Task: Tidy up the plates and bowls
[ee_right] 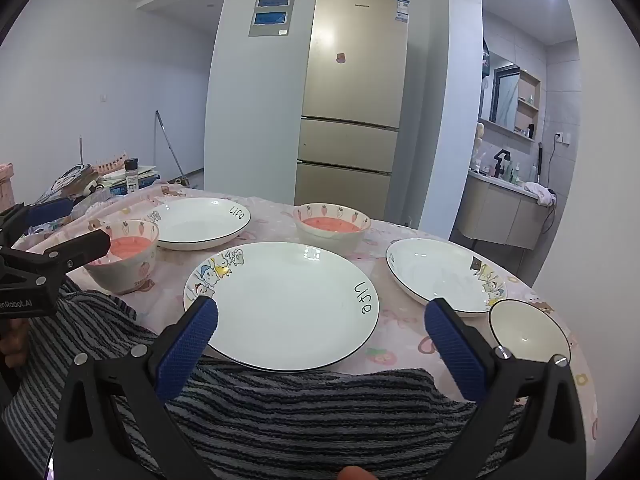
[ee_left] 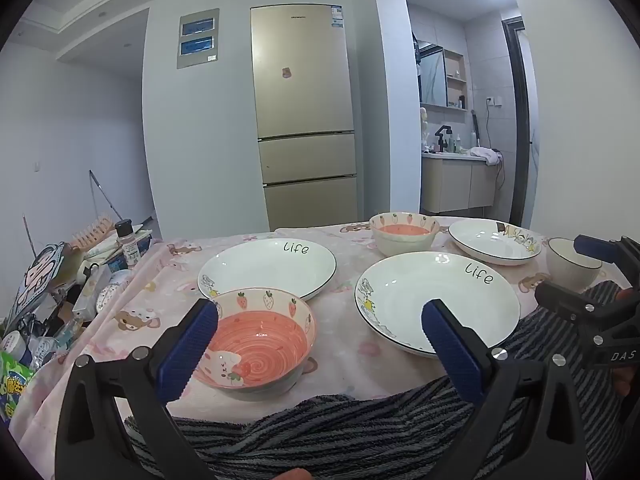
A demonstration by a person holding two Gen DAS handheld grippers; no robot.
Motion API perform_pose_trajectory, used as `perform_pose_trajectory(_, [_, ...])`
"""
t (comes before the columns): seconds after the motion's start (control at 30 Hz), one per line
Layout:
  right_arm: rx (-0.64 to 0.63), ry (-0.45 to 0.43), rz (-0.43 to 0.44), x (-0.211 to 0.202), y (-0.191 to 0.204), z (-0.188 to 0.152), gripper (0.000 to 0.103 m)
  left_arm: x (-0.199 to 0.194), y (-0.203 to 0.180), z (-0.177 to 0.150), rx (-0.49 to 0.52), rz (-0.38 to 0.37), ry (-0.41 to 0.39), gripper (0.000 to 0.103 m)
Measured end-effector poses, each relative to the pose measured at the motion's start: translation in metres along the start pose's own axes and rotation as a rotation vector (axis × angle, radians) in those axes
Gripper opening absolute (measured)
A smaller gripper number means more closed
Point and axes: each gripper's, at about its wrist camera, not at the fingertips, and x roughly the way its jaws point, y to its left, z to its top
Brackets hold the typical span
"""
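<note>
Three white "Life" plates lie on the pink cloth: a near middle one (ee_left: 436, 300) (ee_right: 282, 306), a far left one (ee_left: 267, 267) (ee_right: 198, 222) and a right one (ee_left: 494, 242) (ee_right: 444, 274). A near strawberry bowl (ee_left: 258, 344) (ee_right: 122, 254), a far strawberry bowl (ee_left: 404, 233) (ee_right: 331, 226) and a small white bowl (ee_left: 570, 264) (ee_right: 528, 332) stand among them. My left gripper (ee_left: 320, 324) is open and empty, between the near bowl and the middle plate. My right gripper (ee_right: 322, 322) is open and empty over the middle plate's near edge.
A grey striped towel (ee_left: 320, 436) (ee_right: 312, 412) covers the table's near edge. Clutter with a spice bottle (ee_left: 129, 242) and packets fills the left side (ee_left: 48, 300). A fridge (ee_left: 306, 116) stands beyond the table.
</note>
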Motion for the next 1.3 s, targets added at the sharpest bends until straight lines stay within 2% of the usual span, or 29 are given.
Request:
perform_pose_trajectory(0.27, [-0.001, -0.004, 0.001, -0.001, 0.001, 0.0, 0.103, 0.002, 0.002, 0.001, 0.0, 0.002, 0.004, 0.103])
perform_pose_trajectory(0.5, [0.001, -0.002, 0.006, 0.001, 0.003, 0.0, 0.103, -0.001, -0.008, 0.0, 0.042, -0.004, 0.002, 0.103])
perform_pose_trajectory(1.3, [0.003, -0.014, 0.02, -0.004, 0.001, 0.003, 0.103, 0.003, -0.005, -0.001, 0.026, -0.031, 0.018, 0.103])
